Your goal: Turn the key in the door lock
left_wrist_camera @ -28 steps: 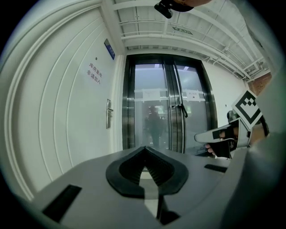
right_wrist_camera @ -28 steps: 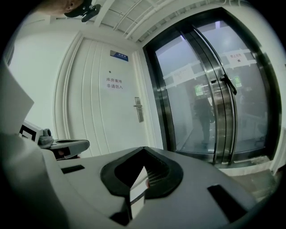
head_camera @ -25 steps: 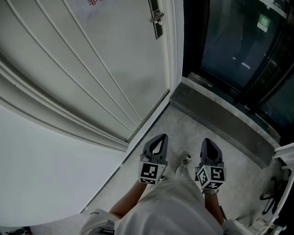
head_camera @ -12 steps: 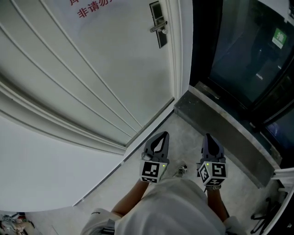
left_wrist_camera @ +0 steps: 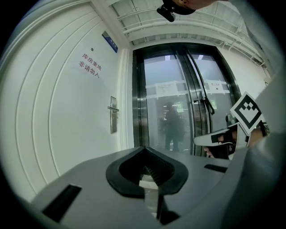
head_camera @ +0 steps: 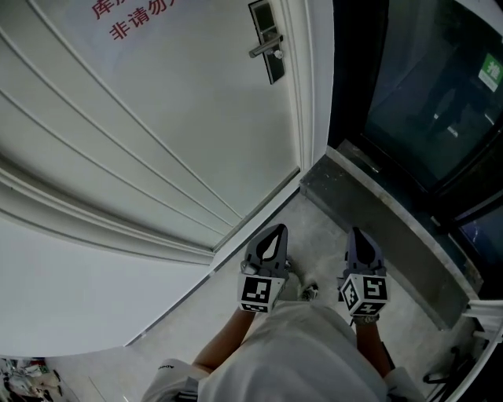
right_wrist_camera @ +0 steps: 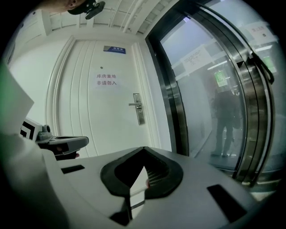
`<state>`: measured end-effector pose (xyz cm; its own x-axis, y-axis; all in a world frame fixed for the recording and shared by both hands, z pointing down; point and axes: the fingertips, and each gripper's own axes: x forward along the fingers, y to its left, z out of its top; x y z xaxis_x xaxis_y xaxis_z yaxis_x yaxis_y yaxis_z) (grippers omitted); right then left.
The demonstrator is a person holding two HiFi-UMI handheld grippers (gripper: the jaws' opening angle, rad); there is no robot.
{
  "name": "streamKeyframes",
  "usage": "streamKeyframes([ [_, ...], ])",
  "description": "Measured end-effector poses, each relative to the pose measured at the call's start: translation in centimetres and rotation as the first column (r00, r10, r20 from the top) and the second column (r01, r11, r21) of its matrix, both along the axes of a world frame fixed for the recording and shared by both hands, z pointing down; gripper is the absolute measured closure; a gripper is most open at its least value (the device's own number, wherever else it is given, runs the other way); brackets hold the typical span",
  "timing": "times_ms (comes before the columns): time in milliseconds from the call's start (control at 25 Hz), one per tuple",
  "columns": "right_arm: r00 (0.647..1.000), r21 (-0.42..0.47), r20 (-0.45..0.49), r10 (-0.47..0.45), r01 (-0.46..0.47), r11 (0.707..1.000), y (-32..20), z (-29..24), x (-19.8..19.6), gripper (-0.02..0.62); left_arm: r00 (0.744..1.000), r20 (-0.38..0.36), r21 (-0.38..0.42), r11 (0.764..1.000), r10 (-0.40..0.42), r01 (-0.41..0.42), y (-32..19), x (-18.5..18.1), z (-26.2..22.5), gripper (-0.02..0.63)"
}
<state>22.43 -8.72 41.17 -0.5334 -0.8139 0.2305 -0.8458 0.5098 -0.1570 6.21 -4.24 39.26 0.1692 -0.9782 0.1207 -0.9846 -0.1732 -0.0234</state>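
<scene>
A white panelled door [head_camera: 181,118] stands ahead on the left. Its dark lock plate [head_camera: 267,43] carries a silver lever handle [head_camera: 266,47] near the door's right edge. The plate shows again in the left gripper view [left_wrist_camera: 113,121] and the right gripper view [right_wrist_camera: 140,109]. No key can be made out at this distance. My left gripper [head_camera: 272,242] and right gripper [head_camera: 360,242] are held side by side low in front of the person, well short of the door. Both point towards it. Each has its jaws together, left gripper [left_wrist_camera: 144,150] and right gripper [right_wrist_camera: 143,150], with nothing held.
Glass doors in dark metal frames [head_camera: 424,86] stand right of the white door. A grey stone sill [head_camera: 377,212] runs below them. Red print [head_camera: 145,20] marks the door, and a blue plate [right_wrist_camera: 114,49] sits above it. A figure [right_wrist_camera: 228,116] shows behind the glass.
Both grippers and the person have moved forward towards the door. The lock plate and the red print have come further into the head view. Both pairs of jaws stay together.
</scene>
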Motion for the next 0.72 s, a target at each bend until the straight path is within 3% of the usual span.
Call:
streamKeyframes([
  [240,0.999,0.005,-0.037,-0.030,0.030,1.000,-2.9,0.8,-1.1,0.601,0.998,-0.028,-0.035,0.998,-0.048,0.047,-2.7,-1.7,1.8,0.598],
  [720,0.992,0.054,-0.103,-0.071,0.077,0.996,-13.6,-0.4,-3.0,0.601,0.996,-0.053,0.054,0.995,-0.077,0.080,-14.7,-3.1,0.0,0.598],
])
